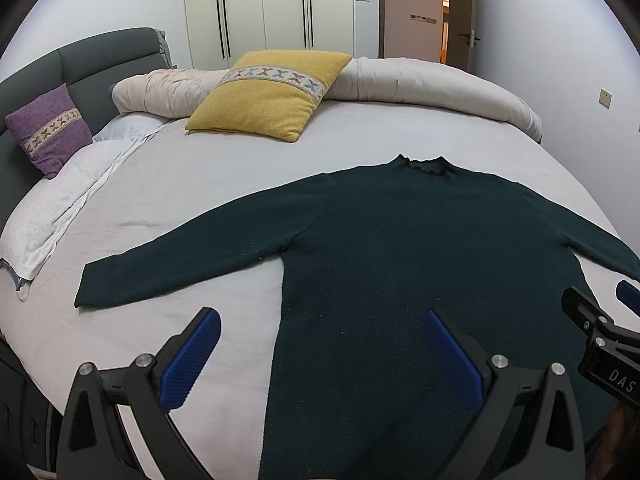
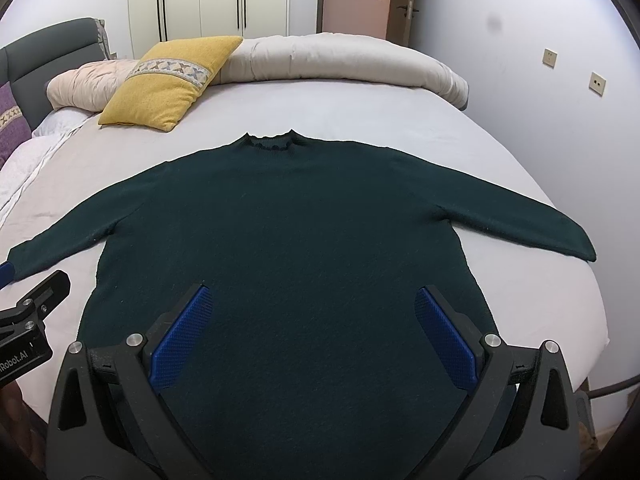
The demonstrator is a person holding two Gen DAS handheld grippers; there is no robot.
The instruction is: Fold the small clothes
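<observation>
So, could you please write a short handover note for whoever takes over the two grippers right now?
Left gripper: jaws open, holding nothing, above the sweater's left edge near the hem.
Right gripper: jaws open, holding nothing, above the lower middle of the sweater.
The dark green sweater lies flat on the bed, collar away from you, both sleeves spread out to the sides.
Done: the sweater is laid out flat.
Left: every fold; no sleeve or side is turned in yet.

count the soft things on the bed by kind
sweater: 1
cushions: 2, yellow and purple
duvet: 1
towel: 1
total: 5
</observation>
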